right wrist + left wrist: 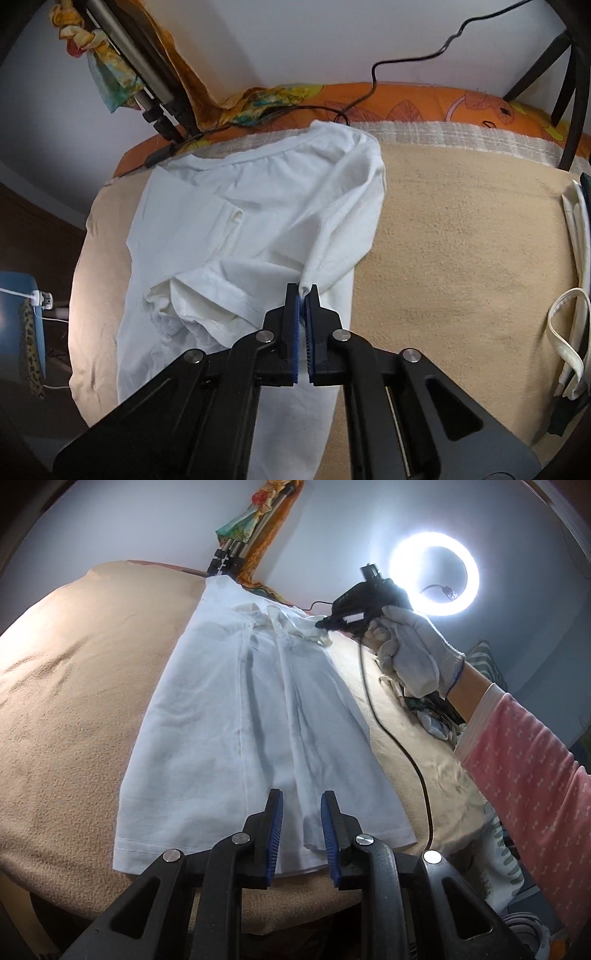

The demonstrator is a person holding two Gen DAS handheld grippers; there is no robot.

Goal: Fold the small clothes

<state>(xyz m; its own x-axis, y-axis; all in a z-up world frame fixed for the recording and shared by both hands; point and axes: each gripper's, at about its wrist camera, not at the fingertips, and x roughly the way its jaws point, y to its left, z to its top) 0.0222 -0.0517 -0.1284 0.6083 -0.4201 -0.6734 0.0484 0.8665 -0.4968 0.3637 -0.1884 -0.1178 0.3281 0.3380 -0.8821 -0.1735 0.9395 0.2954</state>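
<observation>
Fisheye darkness cuts off the corners of both wrist views, and the near edge of the tan blanket (pixel 66 709) drops out of sight under my gripper bodies. From the left wrist, the far end of the white shirt (pixel 236 716) is bunched and hard to read where my right gripper (pixel 322 623) meets it; its tips are too small and dark there to separate. A bright ring light (pixel 434 575) washes out the wall behind my gloved right hand (pixel 417 653). At the right edge of the right wrist view, some pale straps and cloth (pixel 570 321) are cropped, and I cannot tell what they are.

My left gripper (pixel 302 801) hangs over the shirt's hem with a narrow gap between its blue pads (pixel 277 834); cloth shows through the gap, but nothing is pinched. My right gripper (pixel 303 291) is clenched on a pulled-up fold of the white shirt (pixel 258 206), the fabric drawn into a taut point between the pads. The shirt lies lengthwise on the blanket (pixel 461 240), its sleeve crumpled beside the right gripper.
</observation>
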